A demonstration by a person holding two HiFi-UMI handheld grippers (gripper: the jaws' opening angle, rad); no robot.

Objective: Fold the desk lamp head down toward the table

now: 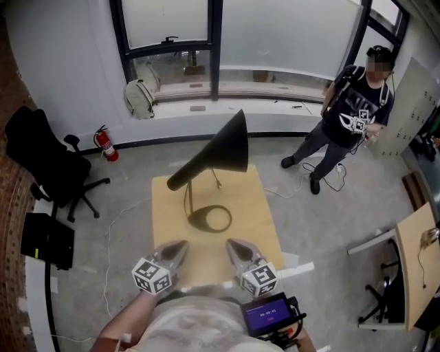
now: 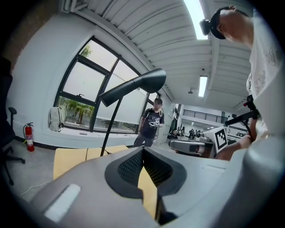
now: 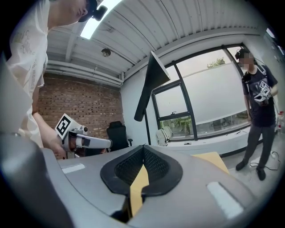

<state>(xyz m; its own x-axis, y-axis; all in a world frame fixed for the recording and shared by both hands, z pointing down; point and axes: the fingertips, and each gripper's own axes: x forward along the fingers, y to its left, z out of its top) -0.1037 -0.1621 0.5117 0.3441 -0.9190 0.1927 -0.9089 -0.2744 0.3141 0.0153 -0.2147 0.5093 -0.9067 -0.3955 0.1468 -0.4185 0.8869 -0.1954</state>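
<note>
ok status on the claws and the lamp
Left claw and right claw shut, empty, over near end of table. Lamp head up, untouched. Nothing between.

A black office chair (image 1: 48,168) and fire extinguisher (image 1: 106,146) stand near dark-framed windows (image 1: 165,20).

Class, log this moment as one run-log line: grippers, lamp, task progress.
left gripper: shut, empty | right gripper: shut, empty | desk lamp: standing on table, head raised, untouched | task: not started

We stand in an office-like lab: a black swivel chair (image 1: 45,161), a fire extinguisher (image 1: 108,148) by tall windows (image 1: 268,34), a brick wall (image 3: 75,111), ceiling strip lights (image 2: 196,18), a desk (image 1: 412,251), grey floor (image 1: 330,220).
</note>
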